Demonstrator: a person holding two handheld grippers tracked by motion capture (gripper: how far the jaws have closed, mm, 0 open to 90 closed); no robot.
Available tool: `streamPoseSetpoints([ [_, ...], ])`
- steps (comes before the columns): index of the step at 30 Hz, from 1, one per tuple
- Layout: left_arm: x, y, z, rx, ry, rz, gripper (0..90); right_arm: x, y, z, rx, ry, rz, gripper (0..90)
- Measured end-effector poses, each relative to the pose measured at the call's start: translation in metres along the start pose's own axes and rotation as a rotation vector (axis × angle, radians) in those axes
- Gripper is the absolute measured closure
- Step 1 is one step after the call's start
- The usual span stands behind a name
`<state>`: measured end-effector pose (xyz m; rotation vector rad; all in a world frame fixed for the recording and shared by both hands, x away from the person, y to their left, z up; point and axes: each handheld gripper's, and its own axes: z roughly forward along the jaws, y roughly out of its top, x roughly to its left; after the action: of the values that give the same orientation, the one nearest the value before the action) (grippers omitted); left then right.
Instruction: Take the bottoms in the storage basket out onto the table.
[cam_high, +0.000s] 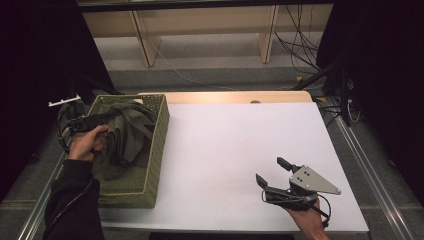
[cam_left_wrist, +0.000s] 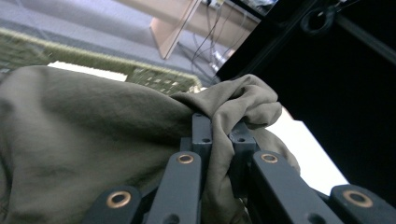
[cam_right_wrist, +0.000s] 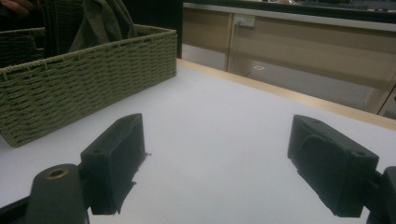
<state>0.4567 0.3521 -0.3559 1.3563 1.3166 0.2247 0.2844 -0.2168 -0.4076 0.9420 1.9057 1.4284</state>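
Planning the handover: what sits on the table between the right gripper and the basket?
Nothing. In the right gripper view, bare white table runs from the open right gripper to the woven basket; the high view agrees.

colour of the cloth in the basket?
Olive-green cloth, pinched by the left gripper; clearest in the left gripper view.

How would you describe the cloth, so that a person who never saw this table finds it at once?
Look at the white table, then at the green woven basket on its left edge. The olive-green cloth lies crumpled inside it, soft and loose, pinched by the left tool.
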Motion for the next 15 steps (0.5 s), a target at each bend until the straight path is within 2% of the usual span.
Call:
streamPoseSetpoints([
  [5,-0.016,0.005,-0.002,-0.042,-0.056,0.006,84.6,0.0,0.0,0.0,0.001,-0.002,-0.002,19.7],
  [15,-0.048,0.012,-0.004,-0.1,-0.132,0.038,84.7,0.0,-0.001,0.0,0.003,-0.004,-0.005,19.7],
])
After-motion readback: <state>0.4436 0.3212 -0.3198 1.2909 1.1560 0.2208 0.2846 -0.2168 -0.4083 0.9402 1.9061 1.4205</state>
